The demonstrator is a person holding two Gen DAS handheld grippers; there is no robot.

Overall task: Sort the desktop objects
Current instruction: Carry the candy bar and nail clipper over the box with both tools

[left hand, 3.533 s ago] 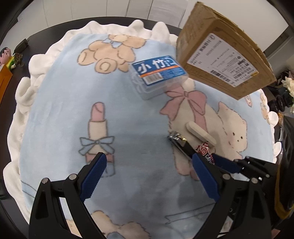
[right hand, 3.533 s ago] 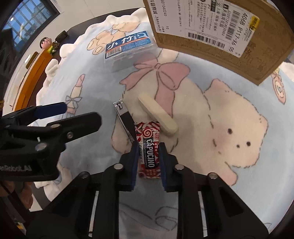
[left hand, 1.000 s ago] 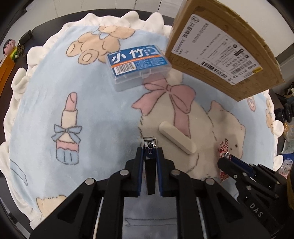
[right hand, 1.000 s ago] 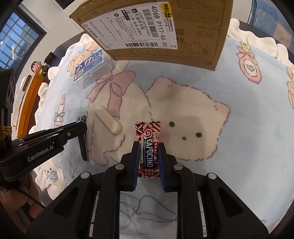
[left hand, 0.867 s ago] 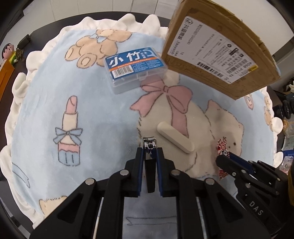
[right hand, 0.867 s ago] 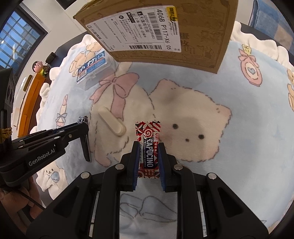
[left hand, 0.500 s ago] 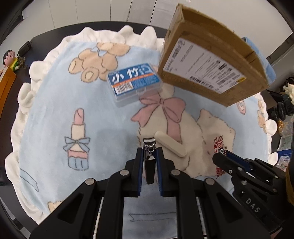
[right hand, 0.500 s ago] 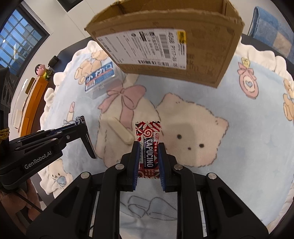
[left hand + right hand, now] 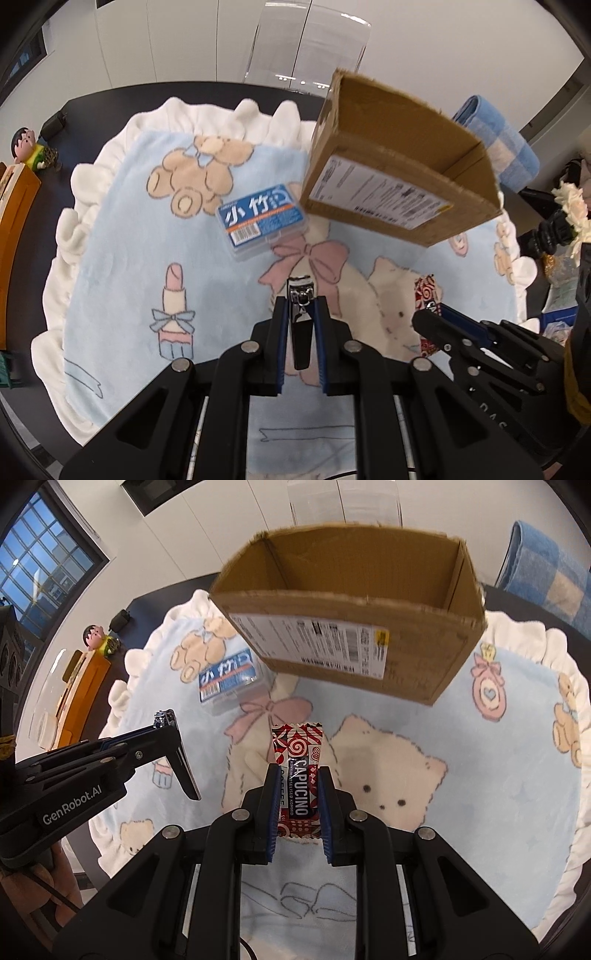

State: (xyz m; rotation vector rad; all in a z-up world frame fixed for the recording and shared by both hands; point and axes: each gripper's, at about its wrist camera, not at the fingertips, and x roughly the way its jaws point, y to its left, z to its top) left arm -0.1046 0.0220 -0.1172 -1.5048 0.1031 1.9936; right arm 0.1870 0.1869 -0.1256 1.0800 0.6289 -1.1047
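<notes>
My left gripper point(image 9: 301, 317) is shut on a metal nail clipper point(image 9: 301, 314) and holds it up above the blue blanket point(image 9: 122, 243). My right gripper point(image 9: 297, 782) is shut on a red Capucino coffee sachet point(image 9: 297, 757), also lifted. An open cardboard box point(image 9: 351, 635) with a shipping label stands at the far middle of the blanket, its inside visible and bare in the right wrist view. A clear plastic case with a blue label point(image 9: 264, 221) lies left of the cardboard box point(image 9: 391, 177). The left gripper with the clipper point(image 9: 166, 720) shows at the left of the right wrist view.
The blanket point(image 9: 517, 775) with white ruffled edge covers a dark table point(image 9: 110, 103). A small figurine point(image 9: 27, 147) and an orange-brown box point(image 9: 14, 206) stand at the far left. A blue checked towel point(image 9: 546, 576) lies behind the box. Dark items crowd the right edge point(image 9: 554, 229).
Both grippers have risen with their loads and tilted up toward the box, whose open top now shows. The cream oblong piece that lay beside the clipper is out of sight.
</notes>
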